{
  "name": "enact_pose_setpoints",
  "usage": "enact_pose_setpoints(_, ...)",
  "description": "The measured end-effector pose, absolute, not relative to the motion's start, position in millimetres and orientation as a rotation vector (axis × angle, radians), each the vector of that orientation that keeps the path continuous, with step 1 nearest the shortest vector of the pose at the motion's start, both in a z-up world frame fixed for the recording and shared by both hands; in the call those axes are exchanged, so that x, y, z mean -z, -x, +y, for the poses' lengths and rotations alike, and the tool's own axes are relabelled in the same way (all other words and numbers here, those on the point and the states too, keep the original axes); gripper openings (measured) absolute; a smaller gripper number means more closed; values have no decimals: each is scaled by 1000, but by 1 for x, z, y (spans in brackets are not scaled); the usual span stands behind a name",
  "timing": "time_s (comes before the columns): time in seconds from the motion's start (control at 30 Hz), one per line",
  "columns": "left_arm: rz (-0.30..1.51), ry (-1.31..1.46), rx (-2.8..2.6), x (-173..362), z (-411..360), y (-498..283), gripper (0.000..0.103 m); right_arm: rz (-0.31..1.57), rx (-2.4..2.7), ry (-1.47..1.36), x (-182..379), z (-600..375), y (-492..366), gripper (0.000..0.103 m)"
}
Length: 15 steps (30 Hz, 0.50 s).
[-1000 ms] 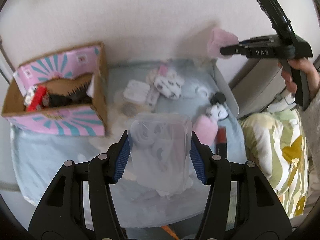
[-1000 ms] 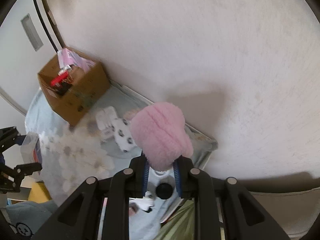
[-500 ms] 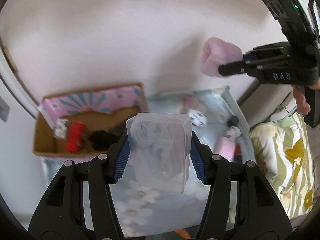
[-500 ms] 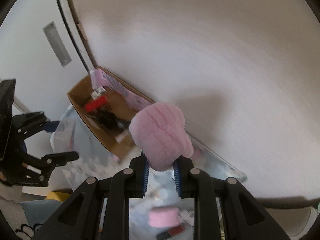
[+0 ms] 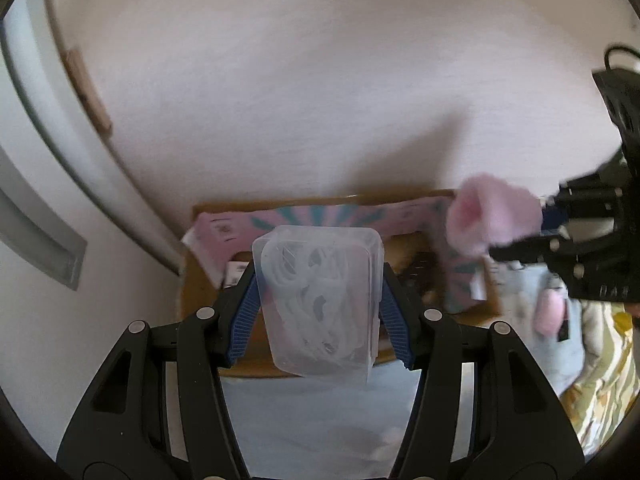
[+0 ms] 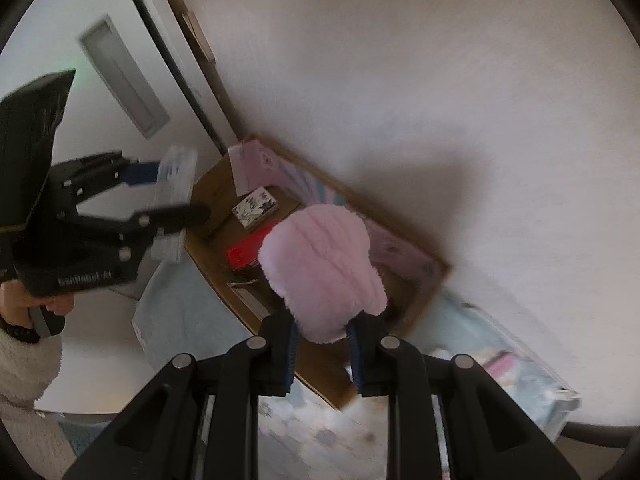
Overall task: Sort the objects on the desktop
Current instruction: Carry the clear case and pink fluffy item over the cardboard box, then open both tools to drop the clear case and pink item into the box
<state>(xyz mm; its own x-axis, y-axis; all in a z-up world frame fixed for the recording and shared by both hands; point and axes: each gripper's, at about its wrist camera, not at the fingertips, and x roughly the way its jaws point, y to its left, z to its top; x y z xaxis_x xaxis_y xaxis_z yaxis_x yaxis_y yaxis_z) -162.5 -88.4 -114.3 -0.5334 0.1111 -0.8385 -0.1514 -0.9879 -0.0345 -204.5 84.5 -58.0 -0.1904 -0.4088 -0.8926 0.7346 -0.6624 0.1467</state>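
My left gripper (image 5: pixel 318 312) is shut on a clear plastic case (image 5: pixel 318 300) with white cables inside, held in the air in front of the cardboard box (image 5: pixel 288 204) with the pink and teal lining. My right gripper (image 6: pixel 322 340) is shut on a fluffy pink item (image 6: pixel 322 270), which hangs over the same box (image 6: pixel 420 300). In the right wrist view the box holds a red packet (image 6: pixel 244 254) and a small patterned carton (image 6: pixel 256 206). Each gripper shows in the other's view: the right gripper (image 5: pixel 520 240) at right, the left gripper (image 6: pixel 168 200) at left.
The box stands on a light blue floral cloth (image 5: pixel 320 420) against a white wall (image 5: pixel 300 80). A second pink item (image 5: pixel 550 312) lies on the cloth to the right. A white door (image 6: pixel 120 60) is at left. Yellow-green patterned bedding (image 5: pixel 604 380) lies at far right.
Both grippers have swung left with their loads, from above the cluttered cloth to the cardboard box. The box now fills the middle of both views.
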Motion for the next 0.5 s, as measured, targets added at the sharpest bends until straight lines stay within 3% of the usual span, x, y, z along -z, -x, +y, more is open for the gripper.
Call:
enact_pose_setpoints(0.23, 21, 1516, -2585, 151, -120, 184, 53, 345, 1871, -1444, 114, 56, 216, 20)
enact_pose_setpoints(0.5, 15, 1533, -2548, 163, -123, 191, 53, 356, 1864, -1465, 131, 31, 227, 22)
